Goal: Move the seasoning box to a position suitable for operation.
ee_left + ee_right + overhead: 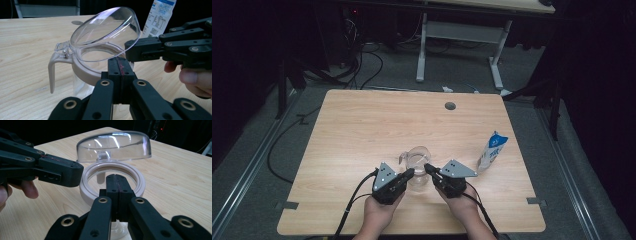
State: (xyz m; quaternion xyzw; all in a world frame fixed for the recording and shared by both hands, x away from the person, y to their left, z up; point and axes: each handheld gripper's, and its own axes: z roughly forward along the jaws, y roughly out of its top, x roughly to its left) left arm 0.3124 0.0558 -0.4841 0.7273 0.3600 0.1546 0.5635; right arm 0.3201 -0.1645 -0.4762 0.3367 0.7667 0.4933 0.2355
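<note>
Overhead view faces forward; both gripper views closely share the pitcher (100, 50).

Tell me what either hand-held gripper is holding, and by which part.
Both jaws are shut at the clear jug's beige rim, lid open; whether they pinch it cannot be told.

— What's the room like?
— Dim, with black walls or drapes all round. A light wooden table (362, 130) stands on grey carpet (447, 75), a round grey cable port (450, 106) near its far edge.
— And behind it?
— A second desk with white legs (422, 50) — cables (362, 65) tangle on the floor to its left. Metal rails (249, 170) run along the floor on both sides of the table.
</note>
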